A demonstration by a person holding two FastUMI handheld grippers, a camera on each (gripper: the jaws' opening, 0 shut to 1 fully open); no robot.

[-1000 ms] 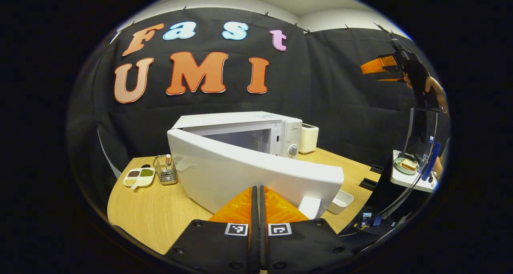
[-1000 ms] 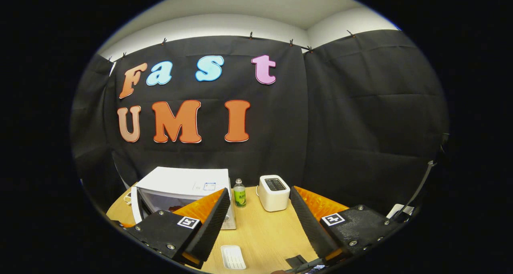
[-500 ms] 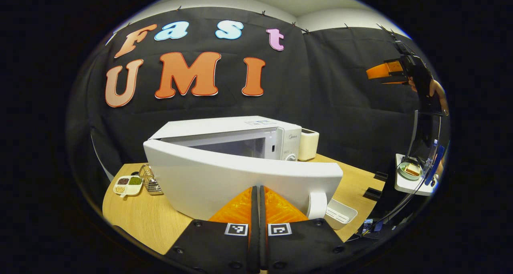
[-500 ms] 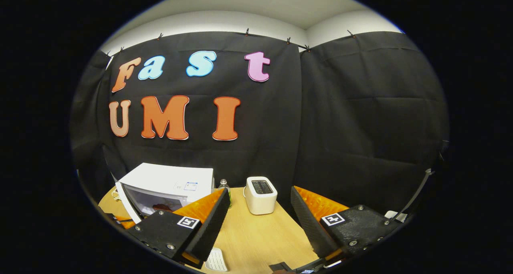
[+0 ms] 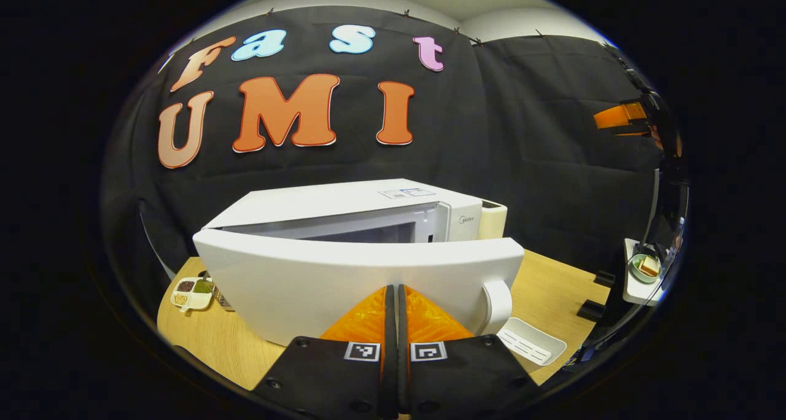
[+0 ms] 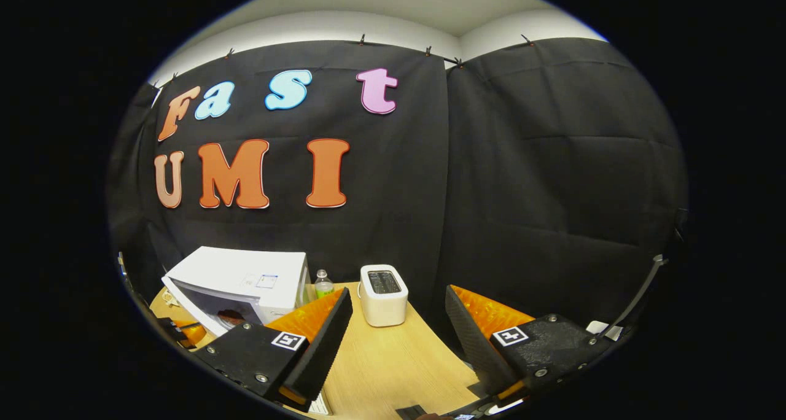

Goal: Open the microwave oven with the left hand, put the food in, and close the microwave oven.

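Black cloth walls close off the booth behind a light wooden table (image 5: pixel 233 340), where your microwave oven (image 5: pixel 344 202) sits with its door (image 5: pixel 344 279) swung partly out, so a gap shows between the door and the cavity. Your left gripper (image 5: pixel 393 297) has its two fingers pressed together with nothing between them, their tips right up against the outer face of the door, just left of the door's handle (image 5: pixel 498 297). Your right gripper (image 6: pixel 393 322) hangs well above the table with its fingers spread wide and nothing between them; in the left gripper view you see it raised high at the far right (image 5: pixel 620 118). Food (image 6: pixel 231 316) lies inside the oven, seen through the gap in the right gripper view. A toaster (image 6: pixel 383 295) and a small bottle (image 6: pixel 323 283) stand just right of the oven. A divided dish (image 5: pixel 191 291) rests at the table's left end, and a ribbed white tray (image 5: pixel 532 341) lies near the door's handle.
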